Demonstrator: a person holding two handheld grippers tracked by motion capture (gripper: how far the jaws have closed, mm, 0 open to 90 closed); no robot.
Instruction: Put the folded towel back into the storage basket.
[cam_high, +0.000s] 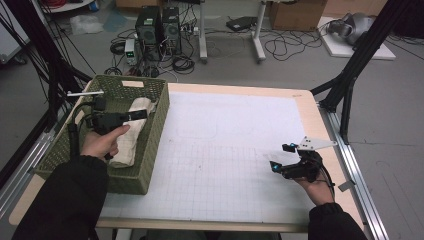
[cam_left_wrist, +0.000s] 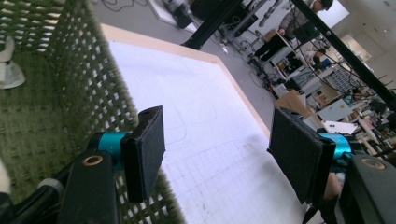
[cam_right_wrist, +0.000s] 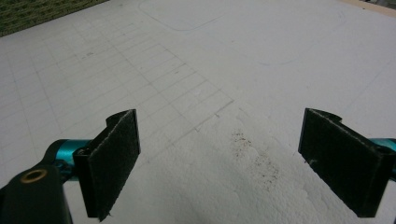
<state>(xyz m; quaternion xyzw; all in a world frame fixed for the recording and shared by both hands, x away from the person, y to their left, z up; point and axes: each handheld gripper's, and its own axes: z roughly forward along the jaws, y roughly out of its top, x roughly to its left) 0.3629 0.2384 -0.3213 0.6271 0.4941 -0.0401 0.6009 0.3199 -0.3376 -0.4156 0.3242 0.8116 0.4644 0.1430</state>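
A green woven basket (cam_high: 150, 142) stands at the table's left end with a cream cloth (cam_high: 127, 147) lying inside it. My left gripper (cam_high: 141, 114) hangs over the basket's right half, above the cloth, pointing right toward the mat. In the left gripper view its jaws (cam_left_wrist: 219, 149) stand open with nothing between them, the basket wall (cam_left_wrist: 70, 84) runs beside them, and a bit of cloth (cam_left_wrist: 9, 70) shows far left. My right gripper (cam_high: 281, 156) rests low over the white grid mat (cam_high: 225, 145) near the front right, open and empty (cam_right_wrist: 219, 158).
The mat (cam_right_wrist: 196, 56) covers most of the wooden tabletop (cam_high: 310, 115). A rough, speckled patch (cam_right_wrist: 252, 154) on it lies under the right jaws. Black stand legs (cam_high: 345, 85) rise off the table's right edge. Computers and cables (cam_high: 160, 30) sit on the floor beyond.
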